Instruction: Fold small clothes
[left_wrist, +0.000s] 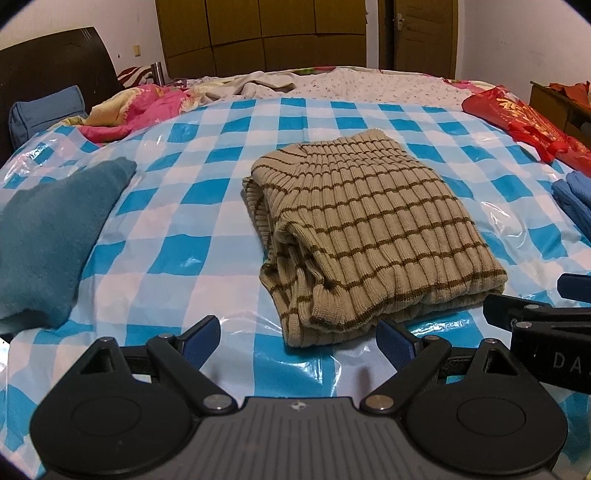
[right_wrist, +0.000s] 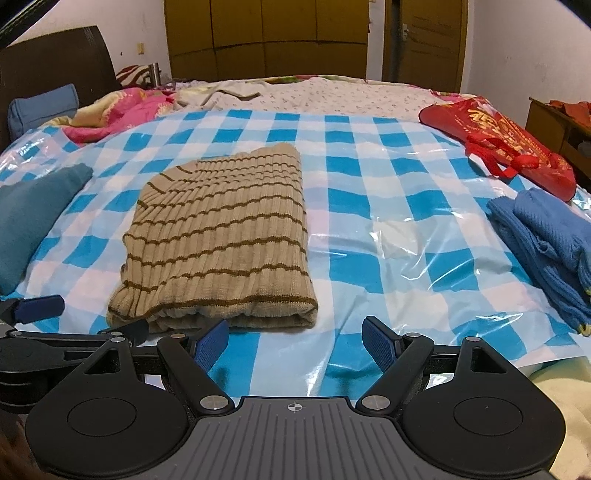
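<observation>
Beige ribbed sweater (left_wrist: 373, 236) lies folded on the checked plastic sheet (left_wrist: 207, 251), with both claws released.

Left of the sweater, a teal garment (left_wrist: 51, 236) is seen resting on the sheet, apart from it. The sweater itself is laid as a compact rectangle near the sheet's middle, its brown stripes running across and its layered edges stacked toward the left gripper (left_wrist: 297, 343), whose fingers are spread and empty just short of the near hem. The right gripper (right_wrist: 295, 341) is likewise held open and empty, near the sweater's right front corner. Right of the sweater, a crumpled blue garment (right_wrist: 550, 243) and a red bag (right_wrist: 502, 144) are seen. The fold is judged finished; next, the sweater is probably to be set aside and the blue garment drawn in.
</observation>
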